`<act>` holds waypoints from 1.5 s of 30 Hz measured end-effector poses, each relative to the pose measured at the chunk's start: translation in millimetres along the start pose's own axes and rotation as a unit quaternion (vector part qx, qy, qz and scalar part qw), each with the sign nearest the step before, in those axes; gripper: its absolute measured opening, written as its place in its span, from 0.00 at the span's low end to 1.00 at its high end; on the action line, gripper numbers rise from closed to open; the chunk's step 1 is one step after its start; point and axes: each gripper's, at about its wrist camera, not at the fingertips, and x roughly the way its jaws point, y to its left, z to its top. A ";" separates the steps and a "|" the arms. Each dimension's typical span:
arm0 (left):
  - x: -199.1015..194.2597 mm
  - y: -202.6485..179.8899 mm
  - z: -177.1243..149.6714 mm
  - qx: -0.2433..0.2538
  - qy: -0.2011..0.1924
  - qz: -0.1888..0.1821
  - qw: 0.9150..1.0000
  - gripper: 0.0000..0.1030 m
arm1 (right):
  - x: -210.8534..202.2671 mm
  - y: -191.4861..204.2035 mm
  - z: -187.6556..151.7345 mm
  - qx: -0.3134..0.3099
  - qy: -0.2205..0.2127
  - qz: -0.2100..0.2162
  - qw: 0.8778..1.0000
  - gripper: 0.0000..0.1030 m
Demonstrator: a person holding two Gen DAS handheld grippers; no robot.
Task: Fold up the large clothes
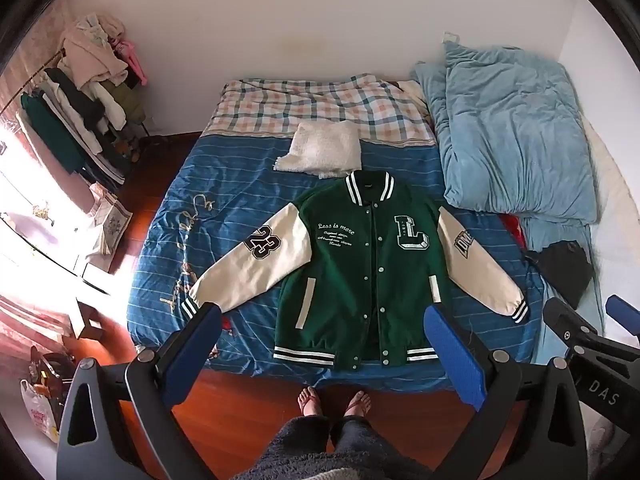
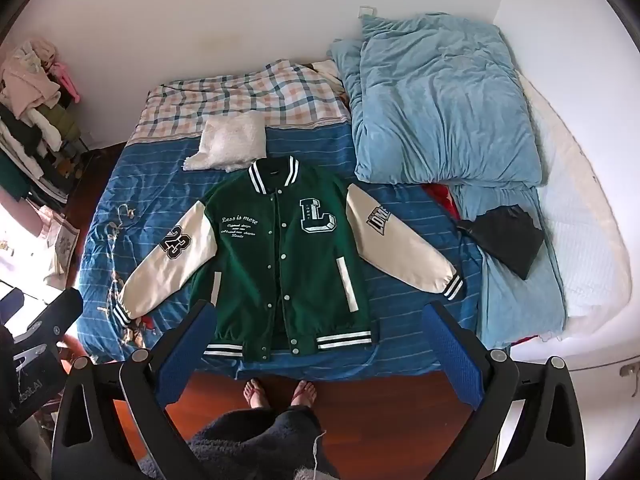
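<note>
Both grippers, the left gripper (image 1: 324, 350) and the right gripper (image 2: 320, 344), hover with fingers wide apart and empty above the near edge of the bed (image 1: 168, 240). Spread flat on that bed lies the green jacket (image 1: 360, 272), front up, sleeves out; folding looks unstarted, so next likely comes gripping a sleeve (image 1: 256, 268).

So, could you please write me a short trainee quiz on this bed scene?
1. True or false: the jacket lies flat on the bed, sleeves spread.
2. What lies just beyond the jacket's collar? A) white cloth B) black garment C) blue duvet
3. Fill in: both the left gripper and the right gripper are ____ and hold nothing.

Key: 1 true; 2 A, the white cloth, while the black garment and the blue duvet lie off to the side; 3 open.
</note>
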 end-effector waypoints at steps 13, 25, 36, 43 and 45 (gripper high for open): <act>1.1 0.6 2.1 0.002 0.000 -0.001 1.000 1.00 | -1.6 -0.7 0.7 -0.002 -0.003 -0.007 1.000 1.00; 0.0 -7.4 10.5 0.002 -0.004 0.003 1.000 1.00 | -5.7 -5.2 2.8 -0.002 -0.004 -0.005 1.000 1.00; -4.9 -14.4 10.1 0.005 -0.008 0.000 1.000 1.00 | -8.6 -2.6 9.8 -0.003 -0.005 -0.007 1.000 1.00; -5.8 -17.2 10.9 0.005 -0.009 -0.001 1.000 1.00 | -9.9 -3.7 10.8 -0.002 -0.006 -0.006 1.000 1.00; -6.1 -18.7 11.4 0.005 -0.009 -0.002 1.000 1.00 | -10.1 -2.8 9.4 -0.003 -0.007 -0.007 1.000 1.00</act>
